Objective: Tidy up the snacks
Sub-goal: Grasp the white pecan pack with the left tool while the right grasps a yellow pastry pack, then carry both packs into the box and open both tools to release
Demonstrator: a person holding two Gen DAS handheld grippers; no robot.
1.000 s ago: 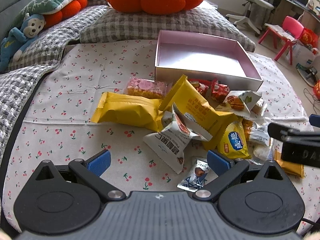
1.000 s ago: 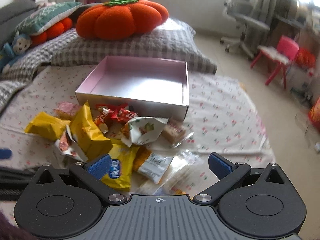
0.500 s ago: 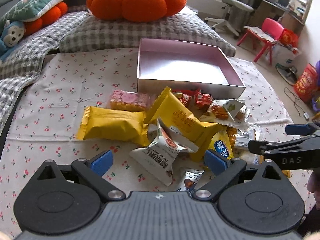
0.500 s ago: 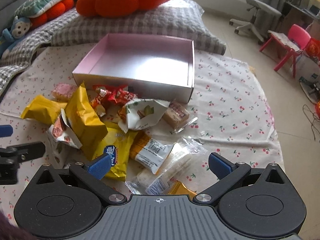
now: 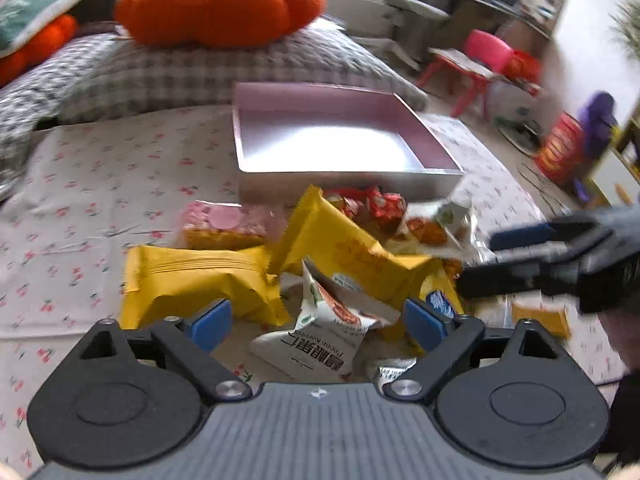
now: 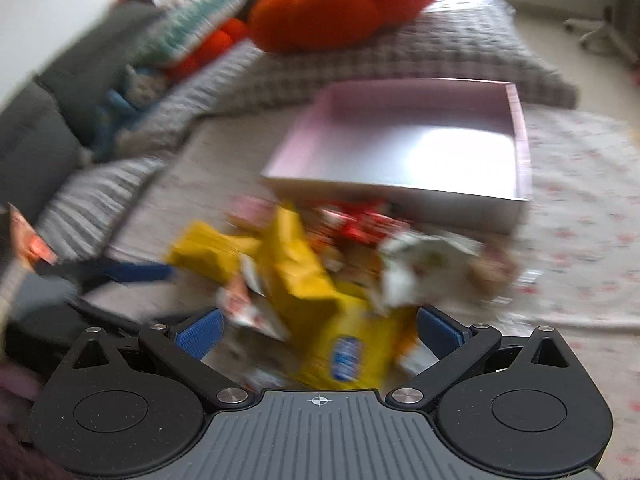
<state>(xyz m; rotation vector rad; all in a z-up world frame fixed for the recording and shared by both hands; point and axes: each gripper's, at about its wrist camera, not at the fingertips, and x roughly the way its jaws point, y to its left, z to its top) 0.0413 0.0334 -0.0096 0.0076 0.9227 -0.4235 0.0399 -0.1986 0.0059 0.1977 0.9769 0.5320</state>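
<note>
A pile of snack packets lies on the cherry-print cloth in front of an empty pink box (image 5: pixel 340 148), which also shows in the right wrist view (image 6: pixel 420 148). The pile holds a long yellow packet (image 5: pixel 200 280), a tilted yellow packet (image 5: pixel 344 248), a white packet (image 5: pixel 320 344), a pink bar (image 5: pixel 232 224) and red candies (image 5: pixel 376 204). My left gripper (image 5: pixel 318 320) is open and empty, just above the white packet. My right gripper (image 6: pixel 318 330) is open and empty over a yellow packet with a blue label (image 6: pixel 348 352). The right wrist view is blurred.
A checked cushion (image 5: pixel 200 68) with an orange pumpkin pillow (image 5: pixel 220 0) lies behind the box. A blue monkey toy (image 6: pixel 124 100) sits at the left. A pink chair (image 5: pixel 480 60) and an office chair (image 5: pixel 404 16) stand on the floor to the right.
Both grippers have moved in toward the snack pile. The right gripper has swung left and lower over the yellow packets. The left gripper has closed in on the white packet. Both stay open.
</note>
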